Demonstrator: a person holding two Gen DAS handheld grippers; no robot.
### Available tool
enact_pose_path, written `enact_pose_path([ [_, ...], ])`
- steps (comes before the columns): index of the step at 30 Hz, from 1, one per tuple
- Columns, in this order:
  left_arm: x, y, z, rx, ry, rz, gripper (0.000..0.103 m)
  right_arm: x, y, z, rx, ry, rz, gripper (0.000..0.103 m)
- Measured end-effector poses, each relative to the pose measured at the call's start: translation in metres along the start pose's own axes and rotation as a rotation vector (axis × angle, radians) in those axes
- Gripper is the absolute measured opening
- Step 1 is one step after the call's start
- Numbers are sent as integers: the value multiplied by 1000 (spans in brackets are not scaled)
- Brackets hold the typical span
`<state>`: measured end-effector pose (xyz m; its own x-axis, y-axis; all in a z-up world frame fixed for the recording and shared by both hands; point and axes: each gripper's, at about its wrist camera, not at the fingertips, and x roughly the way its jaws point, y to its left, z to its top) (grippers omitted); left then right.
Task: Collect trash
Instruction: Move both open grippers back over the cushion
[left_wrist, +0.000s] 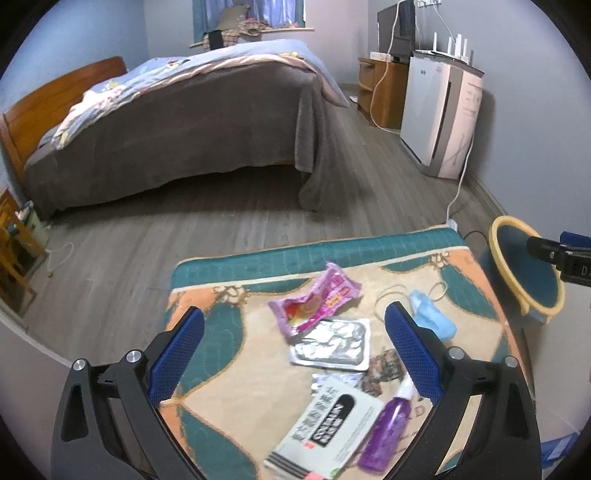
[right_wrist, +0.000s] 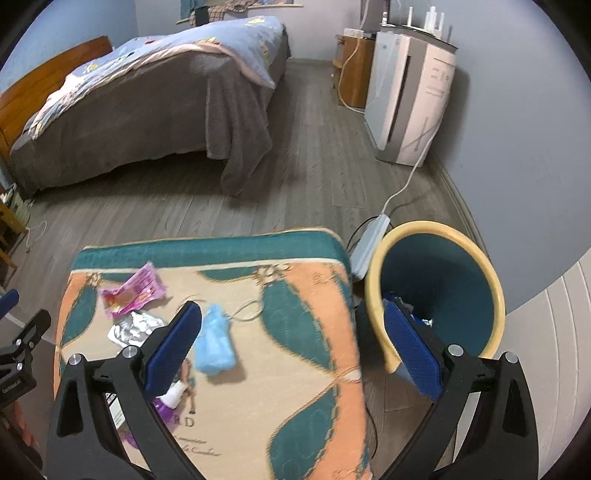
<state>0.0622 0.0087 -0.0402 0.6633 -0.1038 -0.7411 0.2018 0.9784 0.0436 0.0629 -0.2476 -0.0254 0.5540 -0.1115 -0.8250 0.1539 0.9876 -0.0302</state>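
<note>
Trash on a cushioned table, bin to its right.
A wrapper (left_wrist: 314, 301) lies behind a foil pack (left_wrist: 332, 345); a mask (left_wrist: 430, 317) lies to their right, nearest the bin (right_wrist: 436, 291).

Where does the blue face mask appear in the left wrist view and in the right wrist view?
Left wrist view: the blue face mask lies right of centre, beside the right finger's tip.
Right wrist view: the mask lies left of centre, by the left finger.
Shared landmark: the pink snack wrapper, lying to the mask's left in both views.
</note>
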Motion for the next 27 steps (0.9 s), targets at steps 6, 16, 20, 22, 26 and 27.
enact_pose_path([
  [6, -4, 18, -10, 58, -4, 38, 97, 4, 29, -6, -50, 17, -20, 97],
  [16, 11, 34, -14, 109, 31, 71, 97, 42, 41, -24, 1, 114, 26, 97],
  [20, 19, 33, -16, 115, 51, 42, 97, 56, 44, -30, 25, 149, 52, 97],
  [22, 25, 29, -18, 125, 68, 31, 97, 63, 46, -32, 16, 155, 53, 97],
  [26, 39, 24, -14, 130, 84, -7, 97, 83, 53, -34, -53, 179, 34, 97],
  [27, 43, 23, -12, 135, 84, -21, 97, 87, 55, -33, -77, 180, 32, 97],
])
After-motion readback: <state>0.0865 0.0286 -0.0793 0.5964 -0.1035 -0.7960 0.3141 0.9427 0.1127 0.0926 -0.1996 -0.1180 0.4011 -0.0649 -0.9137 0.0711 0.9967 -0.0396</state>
